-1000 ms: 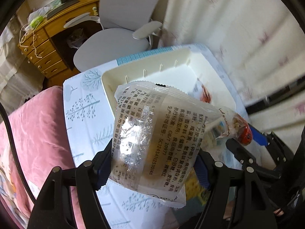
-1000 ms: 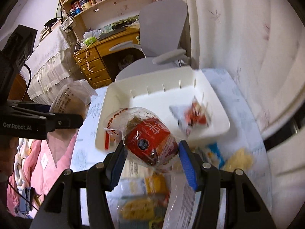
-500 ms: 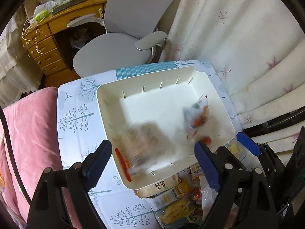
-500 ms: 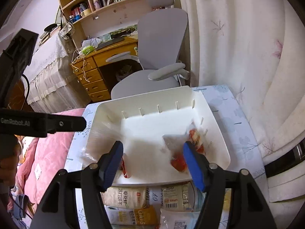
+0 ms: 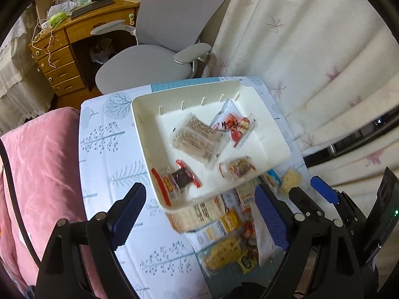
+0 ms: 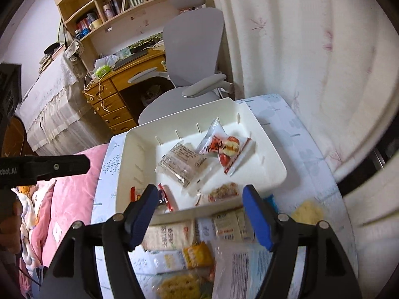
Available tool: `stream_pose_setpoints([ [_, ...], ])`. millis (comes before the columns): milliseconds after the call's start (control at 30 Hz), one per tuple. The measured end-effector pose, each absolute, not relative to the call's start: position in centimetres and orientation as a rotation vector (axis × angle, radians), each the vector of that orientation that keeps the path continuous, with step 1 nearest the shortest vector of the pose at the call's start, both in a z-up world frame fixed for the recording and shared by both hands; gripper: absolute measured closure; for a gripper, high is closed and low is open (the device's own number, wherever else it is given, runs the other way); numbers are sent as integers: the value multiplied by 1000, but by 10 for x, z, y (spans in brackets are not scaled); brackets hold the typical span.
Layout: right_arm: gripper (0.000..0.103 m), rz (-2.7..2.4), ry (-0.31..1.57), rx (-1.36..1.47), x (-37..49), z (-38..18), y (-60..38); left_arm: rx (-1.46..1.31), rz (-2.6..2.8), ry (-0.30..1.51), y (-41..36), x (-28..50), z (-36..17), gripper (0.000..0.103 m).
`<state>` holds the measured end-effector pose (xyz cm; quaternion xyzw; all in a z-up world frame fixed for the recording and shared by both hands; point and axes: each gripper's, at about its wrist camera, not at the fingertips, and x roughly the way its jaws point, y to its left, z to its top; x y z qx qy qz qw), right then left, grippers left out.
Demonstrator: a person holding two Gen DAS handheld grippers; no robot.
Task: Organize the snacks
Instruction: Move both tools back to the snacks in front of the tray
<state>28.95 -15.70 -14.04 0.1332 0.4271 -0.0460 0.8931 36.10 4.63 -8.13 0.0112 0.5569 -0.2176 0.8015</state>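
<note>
A white tray [image 5: 139,124] [image 6: 124,154] stands on the tree-print tablecloth. In it lie a clear printed packet [image 5: 197,137] [image 6: 182,162], a red-and-white packet [image 5: 234,127] [image 6: 224,149], a small bun packet [image 5: 237,168] [image 6: 223,191] and a dark red packet [image 5: 179,179] [image 6: 164,196]. My left gripper [image 5: 199,211] hovers open and empty over the tray's near rim. The jaws of my right gripper [image 6: 200,214] are opening with nothing between them. A pile of loose snacks [image 5: 224,224] [image 6: 174,234] lies in front of the tray.
A grey office chair [image 5: 154,57] and a wooden desk [image 5: 57,57] stand behind the table. A curtain [image 5: 311,62] hangs along the right side. A pink blanket [image 5: 40,154] borders the table's left edge. A yellow snack [image 6: 306,211] lies right of the tray.
A second ago the left gripper held the clear packet and the right held the bun packet. Both were let go and now lie in the tray; both grippers drew back.
</note>
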Motion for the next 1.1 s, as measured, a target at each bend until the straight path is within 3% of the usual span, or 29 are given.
stream_pose_setpoints([
  [567,29,-259,912,501,136,-154,-119,67,-542,1198,116,224,-73,15],
  [1100,29,-278,1008,633,76,-195,-137,82,-508,1358,115,169,-136,15],
])
